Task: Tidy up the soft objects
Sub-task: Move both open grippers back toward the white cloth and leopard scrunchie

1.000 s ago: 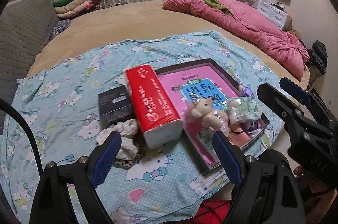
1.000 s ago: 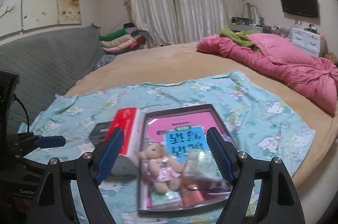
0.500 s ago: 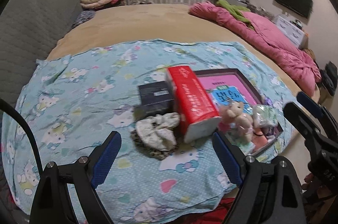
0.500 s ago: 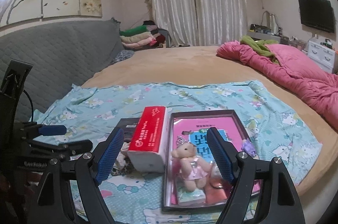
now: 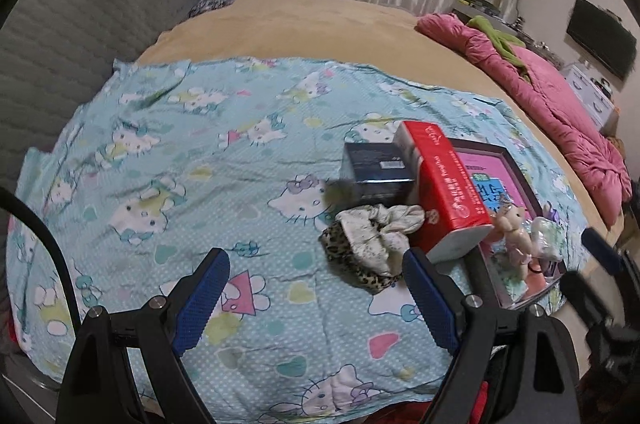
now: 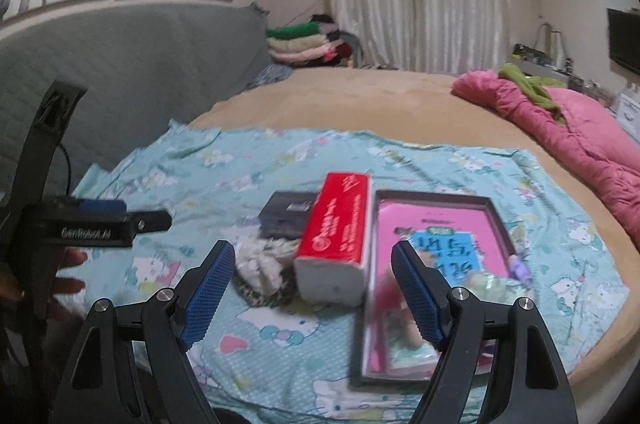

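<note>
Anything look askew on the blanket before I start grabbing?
The red tissue pack sits crooked, its right side propped on the tray's rim, its left over the dark box. The scrunchies lie heaped against it.

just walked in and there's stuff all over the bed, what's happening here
A person holds a two-finger gripper in each hand over a cartoon-print sheet. The left gripper and right gripper are both open and empty. The scrunchies, red tissue pack, small teddy bear and shallow tray lie untouched.
</note>
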`<state>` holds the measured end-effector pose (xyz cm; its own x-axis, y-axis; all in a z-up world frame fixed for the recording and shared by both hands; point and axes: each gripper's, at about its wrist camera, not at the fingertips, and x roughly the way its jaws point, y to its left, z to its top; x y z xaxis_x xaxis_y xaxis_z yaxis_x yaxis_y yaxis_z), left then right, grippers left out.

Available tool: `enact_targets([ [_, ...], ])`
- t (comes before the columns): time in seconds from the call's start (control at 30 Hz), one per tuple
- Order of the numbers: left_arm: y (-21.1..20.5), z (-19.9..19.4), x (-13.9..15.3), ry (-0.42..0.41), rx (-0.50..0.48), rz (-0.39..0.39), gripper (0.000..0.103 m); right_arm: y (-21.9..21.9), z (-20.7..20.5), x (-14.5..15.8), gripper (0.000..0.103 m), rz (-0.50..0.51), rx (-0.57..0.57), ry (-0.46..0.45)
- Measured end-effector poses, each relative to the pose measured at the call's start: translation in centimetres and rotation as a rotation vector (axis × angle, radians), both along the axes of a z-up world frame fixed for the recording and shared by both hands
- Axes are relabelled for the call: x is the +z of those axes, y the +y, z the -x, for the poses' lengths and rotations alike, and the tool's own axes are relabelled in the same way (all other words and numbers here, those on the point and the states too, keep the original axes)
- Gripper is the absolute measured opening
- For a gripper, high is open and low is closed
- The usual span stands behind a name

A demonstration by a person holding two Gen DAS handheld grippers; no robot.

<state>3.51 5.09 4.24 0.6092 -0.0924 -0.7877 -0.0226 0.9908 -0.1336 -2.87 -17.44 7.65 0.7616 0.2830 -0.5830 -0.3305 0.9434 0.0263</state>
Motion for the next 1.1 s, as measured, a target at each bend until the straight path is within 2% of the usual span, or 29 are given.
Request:
enact_targets([
  [0.33,-0.9,-3.6,-4.8,0.082,-0.04,0.048,0.088,3.1,-0.6,-4.6,0.082,0.059,0.092,0.089],
  [0.47,-2.4,-5.8,-6.3,0.099,-0.082,0.043,0.081,3.8,-1.2,-6.0,0.082,0.067,0.108,0.116],
  [0.53,-3.0,-7.1,-7.1,0.118,-0.091,0.04,0.075,4.1,-1.6,-6.6,0.082,0.072,0.107,0.127],
  [0.6,-3.4,-7.9,-7.6,0.133,-0.102,0.047,0.065,4.3,-1.9,-7.2,0.082,0.074,0.107,0.136],
  [0.67,-3.8,-8.5,-8.0,0.141,-0.118,0.057,0.064,4.6,-2.3,-7.7,0.082,0.079,0.112,0.146],
  [0.8,-4.5,-9.3,-8.7,0.164,-0.146,0.059,0.051,5.5,-3.2,-8.6,0.082,0.083,0.122,0.152],
  [0.97,-5.3,-10.1,-9.7,0.206,-0.173,0.053,0.047,6.8,-4.5,-10.3,0.082,0.088,0.132,0.189],
  [1.03,-5.3,-10.4,-10.0,0.212,-0.18,0.076,0.039,7.2,-4.9,-11.0,0.082,0.091,0.133,0.204],
  [1.1,-5.1,-10.6,-10.3,0.224,-0.187,0.099,0.024,7.6,-5.2,-11.7,0.082,0.105,0.135,0.213],
])
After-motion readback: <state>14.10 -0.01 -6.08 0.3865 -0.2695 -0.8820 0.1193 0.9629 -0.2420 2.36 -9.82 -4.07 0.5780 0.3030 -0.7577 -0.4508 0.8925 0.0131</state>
